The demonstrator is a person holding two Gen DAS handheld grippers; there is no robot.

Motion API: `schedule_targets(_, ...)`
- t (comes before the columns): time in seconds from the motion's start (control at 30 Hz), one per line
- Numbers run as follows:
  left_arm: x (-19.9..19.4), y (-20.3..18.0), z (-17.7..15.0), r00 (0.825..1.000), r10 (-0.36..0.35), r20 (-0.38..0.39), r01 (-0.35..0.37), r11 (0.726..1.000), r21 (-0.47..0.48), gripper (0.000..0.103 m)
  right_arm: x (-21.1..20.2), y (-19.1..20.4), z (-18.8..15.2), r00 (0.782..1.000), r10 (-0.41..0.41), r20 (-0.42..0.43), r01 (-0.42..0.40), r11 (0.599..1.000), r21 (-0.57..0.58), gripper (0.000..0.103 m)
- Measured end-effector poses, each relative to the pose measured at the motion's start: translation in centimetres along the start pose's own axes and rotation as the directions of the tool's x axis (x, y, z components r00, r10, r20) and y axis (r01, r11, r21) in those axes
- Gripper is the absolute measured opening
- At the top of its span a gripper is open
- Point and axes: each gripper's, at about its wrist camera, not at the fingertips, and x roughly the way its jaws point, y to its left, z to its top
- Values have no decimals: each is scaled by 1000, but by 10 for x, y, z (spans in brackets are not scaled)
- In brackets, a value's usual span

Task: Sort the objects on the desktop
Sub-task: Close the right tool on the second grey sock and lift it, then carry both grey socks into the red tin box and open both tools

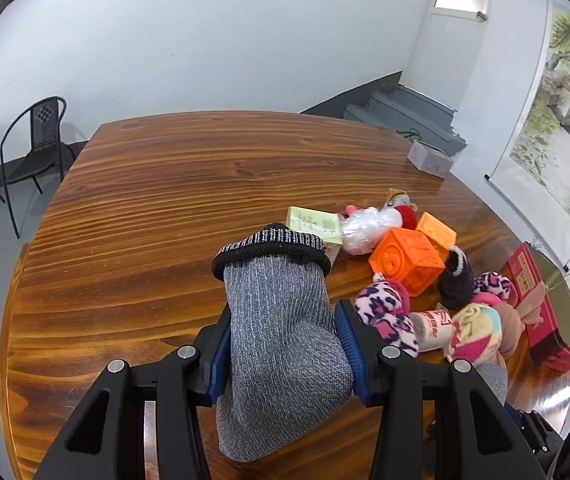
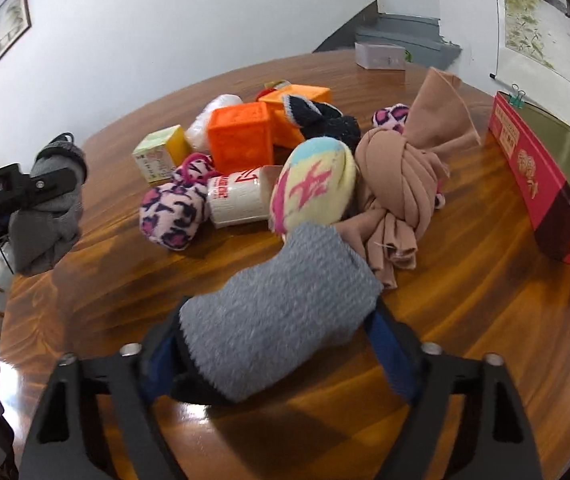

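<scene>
My left gripper is shut on a grey sock with a black cuff, held above the wooden table; it also shows at the left of the right wrist view. My right gripper is shut on a second grey sock, just in front of the pile. The pile holds an orange cube, a leopard-print sock, a pastel rolled sock, a tan knotted cloth, a dark sock and a white cup.
A red box lies at the table's right edge. A green-yellow carton and a white plastic bundle sit behind the pile. A small white box stands at the far edge. Black chairs stand left of the table.
</scene>
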Motion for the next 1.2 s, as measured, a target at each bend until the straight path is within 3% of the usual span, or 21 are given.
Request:
schedule_targets(0.17,-7,-8,-6,1000,-3,5,3,1000,22,49,-18,-12,-8,999,38,32,-38,999,8,66)
schedule_targets(0.53,-41,-44,-25,995,25,98,-35,994,107,49,-87,-34,-15,977,64,203,-73,997,34,66)
schedule_targets(0.77,-59,-72,-34,986,43,163,-69,984,161,49,-105,-52,-20,966,33,256,-48,998,51,66)
schedule_targets(1.03,-59,-119,-42,988,7,156,-43,974,222,49,-125,-104,-29,951,-26,308,-18,990,139,66)
schedule_targets(1.2,-46,-165,-45,992,-35,121,-1,958,287,49,-141,-149,-34,932,-107,347,38,979,200,66)
